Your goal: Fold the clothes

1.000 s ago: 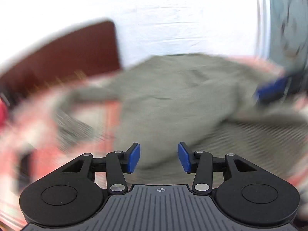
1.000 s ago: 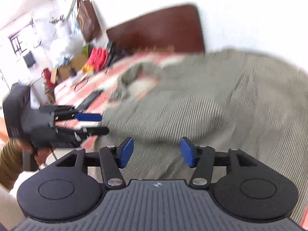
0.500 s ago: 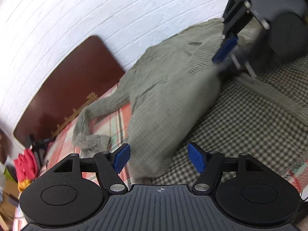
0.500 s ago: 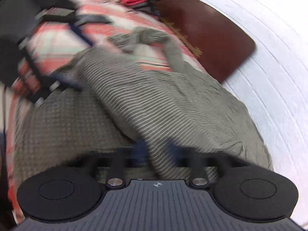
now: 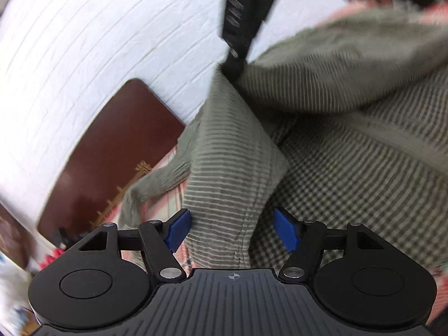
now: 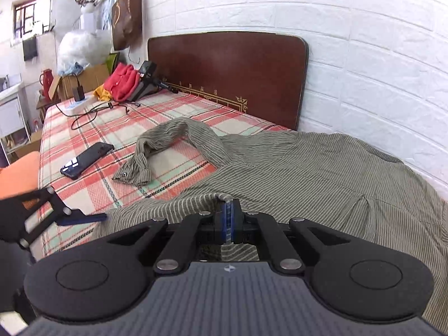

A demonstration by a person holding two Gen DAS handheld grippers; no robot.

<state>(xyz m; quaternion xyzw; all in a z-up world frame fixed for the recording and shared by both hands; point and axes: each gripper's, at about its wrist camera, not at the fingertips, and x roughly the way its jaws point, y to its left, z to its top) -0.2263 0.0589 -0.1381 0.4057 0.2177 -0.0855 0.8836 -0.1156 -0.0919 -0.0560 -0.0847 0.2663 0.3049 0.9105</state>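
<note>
One olive-green striped long-sleeve shirt (image 6: 322, 168) is spread over the bed's red-and-cream plaid sheet (image 6: 117, 128), body against the white brick wall (image 6: 364, 56), one sleeve curling toward a single black phone (image 6: 86, 160). One dark brown wooden headboard (image 6: 226, 67) sits behind it, with one pile of red clothing (image 6: 121, 81) beside it. Two hand-held grippers here: the right hand-held gripper (image 6: 229, 221) is level and low, pads clamped tight on a shirt edge. The left hand-held gripper (image 5: 232, 229) sits spread wide with a fold of shirt between the pads, gripping nothing.
</note>
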